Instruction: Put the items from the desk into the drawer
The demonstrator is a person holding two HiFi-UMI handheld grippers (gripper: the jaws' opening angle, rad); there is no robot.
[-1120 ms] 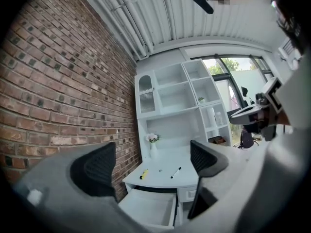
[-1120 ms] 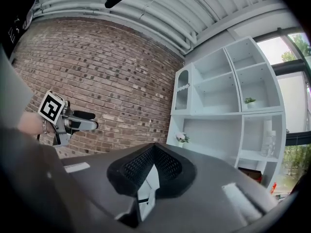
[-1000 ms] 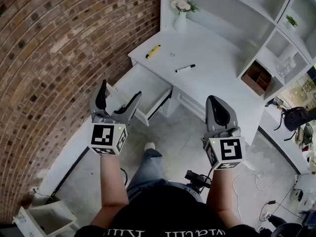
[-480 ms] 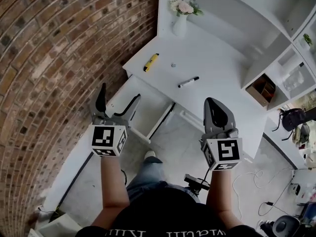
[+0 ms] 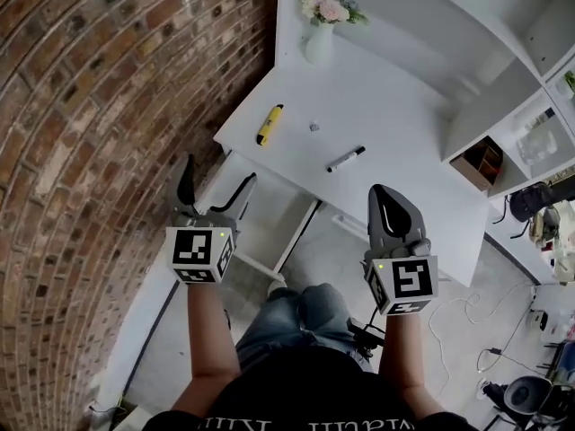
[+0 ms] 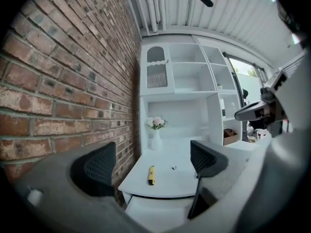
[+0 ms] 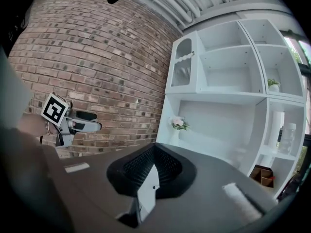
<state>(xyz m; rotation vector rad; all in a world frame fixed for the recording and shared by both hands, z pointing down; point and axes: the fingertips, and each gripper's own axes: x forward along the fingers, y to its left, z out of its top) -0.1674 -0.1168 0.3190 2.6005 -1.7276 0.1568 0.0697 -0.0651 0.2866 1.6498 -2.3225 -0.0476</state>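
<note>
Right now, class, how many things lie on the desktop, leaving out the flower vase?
3: a yellow marker near the desk's left edge, a tiny grey piece farther right, a white marker nearer the front. None looks hidden.

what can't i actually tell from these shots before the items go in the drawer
Small item on the desk: too small in head and left gripper views to identify.
Drawer inside: in head view partly covered by the left gripper and the desk's edge, so contents unclear.
Marker: missing from right gripper view, where the right gripper blocks the desktop with its own body.
</note>
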